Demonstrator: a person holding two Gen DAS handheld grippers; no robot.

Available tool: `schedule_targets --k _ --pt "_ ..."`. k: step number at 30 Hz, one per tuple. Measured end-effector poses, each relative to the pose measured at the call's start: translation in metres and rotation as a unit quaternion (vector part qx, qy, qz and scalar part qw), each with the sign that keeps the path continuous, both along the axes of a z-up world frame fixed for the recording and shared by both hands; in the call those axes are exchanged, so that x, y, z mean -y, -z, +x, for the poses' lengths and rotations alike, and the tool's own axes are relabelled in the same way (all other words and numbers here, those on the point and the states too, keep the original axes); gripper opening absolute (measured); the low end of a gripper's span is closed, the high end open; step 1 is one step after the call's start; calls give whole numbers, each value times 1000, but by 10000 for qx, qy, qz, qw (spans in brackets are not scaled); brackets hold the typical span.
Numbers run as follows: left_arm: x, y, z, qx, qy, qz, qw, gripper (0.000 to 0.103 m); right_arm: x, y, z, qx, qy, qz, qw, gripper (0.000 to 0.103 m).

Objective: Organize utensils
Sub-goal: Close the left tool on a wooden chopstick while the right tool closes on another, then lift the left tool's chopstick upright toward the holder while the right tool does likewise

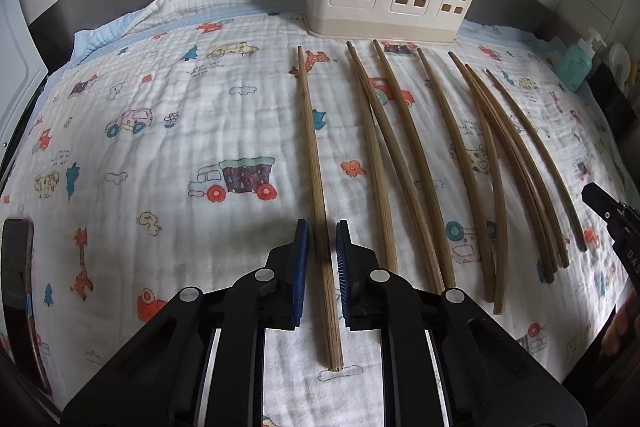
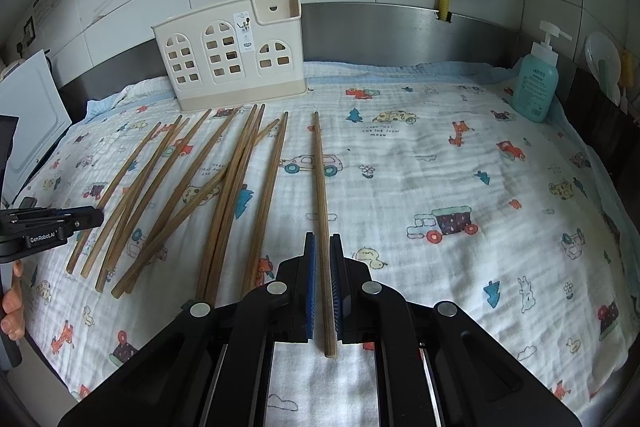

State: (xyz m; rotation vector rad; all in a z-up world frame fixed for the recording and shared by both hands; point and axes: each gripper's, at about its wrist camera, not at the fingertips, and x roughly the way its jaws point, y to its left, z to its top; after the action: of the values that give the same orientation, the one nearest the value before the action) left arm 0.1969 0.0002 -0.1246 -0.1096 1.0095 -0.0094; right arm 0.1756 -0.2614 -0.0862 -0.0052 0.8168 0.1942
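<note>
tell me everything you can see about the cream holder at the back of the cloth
The cream utensil holder looks like moulded plastic shaped as a house front, with three arched windows cut into small openings and a darker beige band along its base. One end rises into a taller section with a small hanging hole, and a white label sits on the front. It stands upright at the far edge of the printed cloth, before the steel backsplash. No chopsticks show above its rim, and neither tool touches it.

The left hand-held gripper (image 1: 322, 267) straddles one chopstick (image 1: 314, 163), blue pads (image 1: 301, 267) slightly apart from it.
</note>
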Motion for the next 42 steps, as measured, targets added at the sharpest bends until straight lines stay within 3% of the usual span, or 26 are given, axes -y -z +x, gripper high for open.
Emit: schedule_targets --k 4,8,19,25,35,42 --pt "2 0 -1 57 12 102 9999 11 2 2 -1 2 -1 44 10000 8" --pt "1 -1 -2 58 -37 102 9999 7 6 4 -2 -40 12 83 10000 18" --pt "-5 -16 -11 360 -36 41 9993 6 -1 16 -4 -204 -128 92 9997 18" --pt "-7 -33 -15 661 -12 18 9978 6 -1 20 -2 -161 3 -152 9998 7" --pt "-12 -52 -20 1025 26 24 9947 6 0 23 -2 -98 57 -129 9999 7" --pt "-12 -70 -24 1250 173 53 9920 6 4 -8 -7 199 73 62 9998 6"
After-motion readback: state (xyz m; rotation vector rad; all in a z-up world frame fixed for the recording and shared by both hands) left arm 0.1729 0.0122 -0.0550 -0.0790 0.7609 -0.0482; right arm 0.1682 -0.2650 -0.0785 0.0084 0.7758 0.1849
